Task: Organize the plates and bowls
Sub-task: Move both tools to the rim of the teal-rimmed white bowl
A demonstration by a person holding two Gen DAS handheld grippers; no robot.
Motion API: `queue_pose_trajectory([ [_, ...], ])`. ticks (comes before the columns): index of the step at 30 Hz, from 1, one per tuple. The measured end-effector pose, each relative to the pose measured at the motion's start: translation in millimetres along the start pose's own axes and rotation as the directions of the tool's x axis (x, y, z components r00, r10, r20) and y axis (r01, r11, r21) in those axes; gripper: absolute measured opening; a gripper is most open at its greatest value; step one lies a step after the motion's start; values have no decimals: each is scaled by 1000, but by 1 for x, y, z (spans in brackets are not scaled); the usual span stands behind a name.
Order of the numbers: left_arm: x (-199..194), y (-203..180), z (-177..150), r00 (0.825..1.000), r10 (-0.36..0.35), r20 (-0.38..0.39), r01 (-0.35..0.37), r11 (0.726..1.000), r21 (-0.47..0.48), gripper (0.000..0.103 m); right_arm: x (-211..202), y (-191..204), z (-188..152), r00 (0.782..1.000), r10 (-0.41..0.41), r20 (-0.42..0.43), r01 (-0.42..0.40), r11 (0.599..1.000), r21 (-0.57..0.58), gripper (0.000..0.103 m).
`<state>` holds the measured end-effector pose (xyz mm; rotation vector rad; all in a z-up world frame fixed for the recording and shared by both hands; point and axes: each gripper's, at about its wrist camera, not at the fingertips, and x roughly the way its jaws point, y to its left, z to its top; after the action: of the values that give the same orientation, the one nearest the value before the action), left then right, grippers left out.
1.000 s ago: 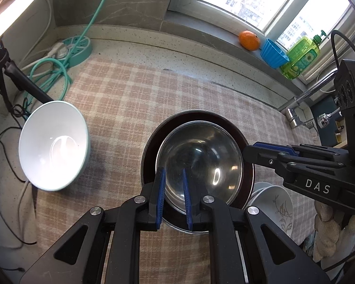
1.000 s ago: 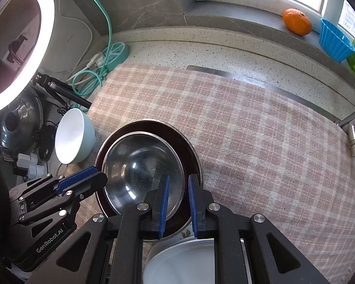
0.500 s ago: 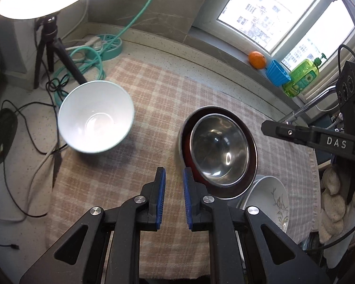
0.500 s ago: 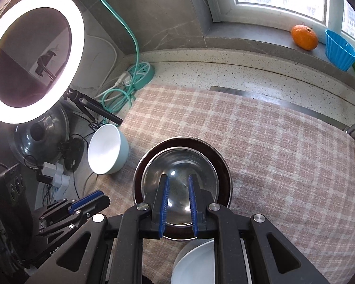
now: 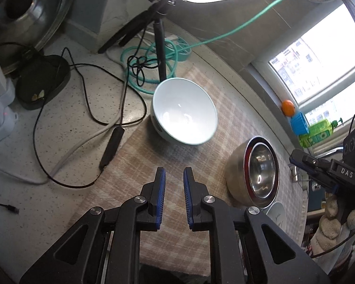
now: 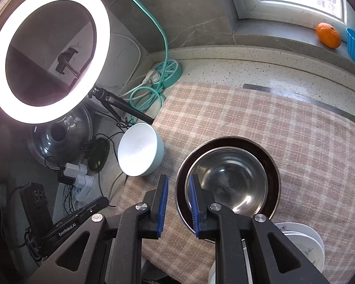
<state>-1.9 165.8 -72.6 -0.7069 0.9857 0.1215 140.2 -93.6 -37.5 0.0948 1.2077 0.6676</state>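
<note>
While both tongs hang nearly closed and empty, the pale-blue bowl (image 5: 184, 112) sits upright, white inside.

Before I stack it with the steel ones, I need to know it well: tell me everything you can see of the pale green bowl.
The pale green bowl looks like glazed ceramic: glossy white inside, light green outside, deep and round, with small marks low on its outer wall. It appears empty and unbroken. It stands upright on the left edge of the checked cloth, apart from the nested steel bowls, with a tripod leg and cables just behind. No gripper touches it.
</note>
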Motion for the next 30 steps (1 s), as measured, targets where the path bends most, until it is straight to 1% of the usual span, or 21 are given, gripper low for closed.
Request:
queue_pose_trajectory([
  [4, 0, 15, 14, 999, -12, 37, 14, 998, -57, 13, 16, 11, 5, 999, 28, -15, -28, 1000, 14, 17],
  [7, 1, 22, 22, 998, -35, 52, 39, 996, -74, 13, 30, 15, 10, 999, 42, -29, -41, 999, 33, 17],
  [10, 6, 27, 29, 997, -40, 67, 46, 995, -88, 13, 44, 19, 14, 998, 56, -39, -53, 997, 52, 17],
  [12, 10, 32, 33, 996, -58, 61, 65, 993, -103, 13, 54, 23, 17, 997, 55, -46, -52, 997, 61, 17],
  [17, 22, 35, 43, 995, -78, 56, 83, 992, -92, 13, 77, 29, 23, 995, 64, -72, -57, 994, 89, 17],
  [21, 32, 37, 49, 996, -80, 47, 84, 992, -93, 13, 93, 33, 30, 995, 50, -82, -42, 994, 98, 17],
  [30, 47, 29, 60, 997, -75, 23, 76, 996, -55, 13, 117, 35, 43, 995, 17, -101, -9, 997, 83, 17],
])
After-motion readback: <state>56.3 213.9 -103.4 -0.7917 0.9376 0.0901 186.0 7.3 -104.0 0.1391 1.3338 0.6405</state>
